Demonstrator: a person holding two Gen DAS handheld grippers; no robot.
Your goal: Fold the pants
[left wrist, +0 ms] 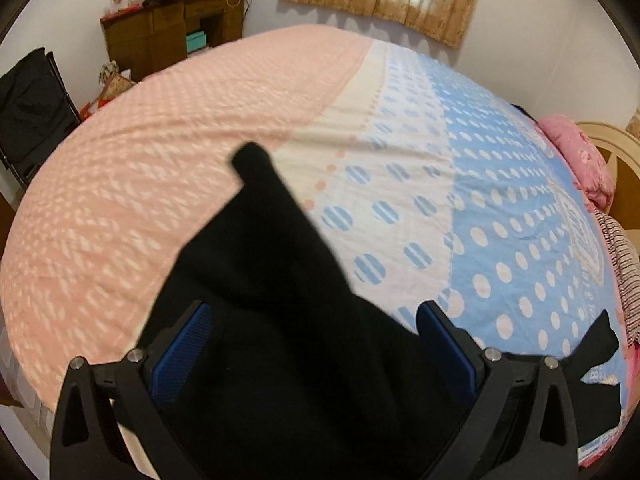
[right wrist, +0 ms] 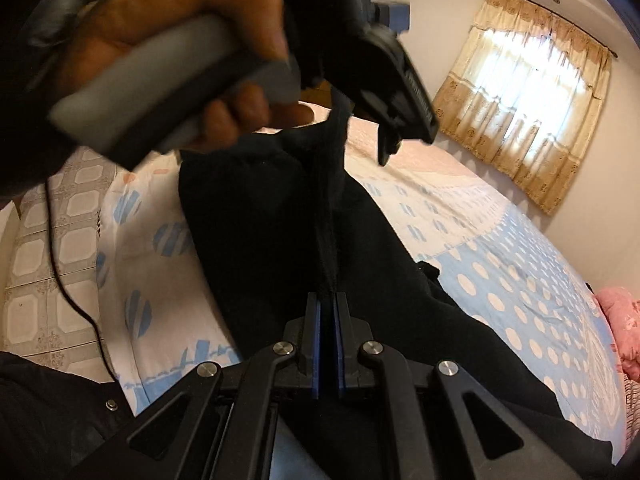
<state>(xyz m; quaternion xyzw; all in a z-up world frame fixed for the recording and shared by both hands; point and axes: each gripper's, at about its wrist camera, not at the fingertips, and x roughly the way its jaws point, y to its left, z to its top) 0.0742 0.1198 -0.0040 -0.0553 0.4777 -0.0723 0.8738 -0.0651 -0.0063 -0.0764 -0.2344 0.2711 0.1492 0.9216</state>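
Observation:
Black pants (left wrist: 280, 280) lie on the bed, partly lifted. In the left wrist view my left gripper (left wrist: 316, 312) is open. Its blue pads (left wrist: 180, 352) stand wide apart with the dark cloth bunched between them, and both pad faces show bare. In the right wrist view my right gripper (right wrist: 328, 298) is shut on a raised ridge of the pants (right wrist: 260, 208). That ridge runs up toward the left gripper (right wrist: 400, 120), held by a hand (right wrist: 160, 40) just above. Whether the cloth hangs from the left gripper is hidden there.
The bed (left wrist: 160, 160) has a pink, white and blue dotted sheet. A pink quilt (left wrist: 576, 160) and striped cloth (left wrist: 616, 264) lie by the headboard. A wooden desk (left wrist: 168, 36) and black chair (left wrist: 32, 112) stand beyond. Tiled floor (right wrist: 60, 220) and a cable (right wrist: 68, 280) lie beside the bed.

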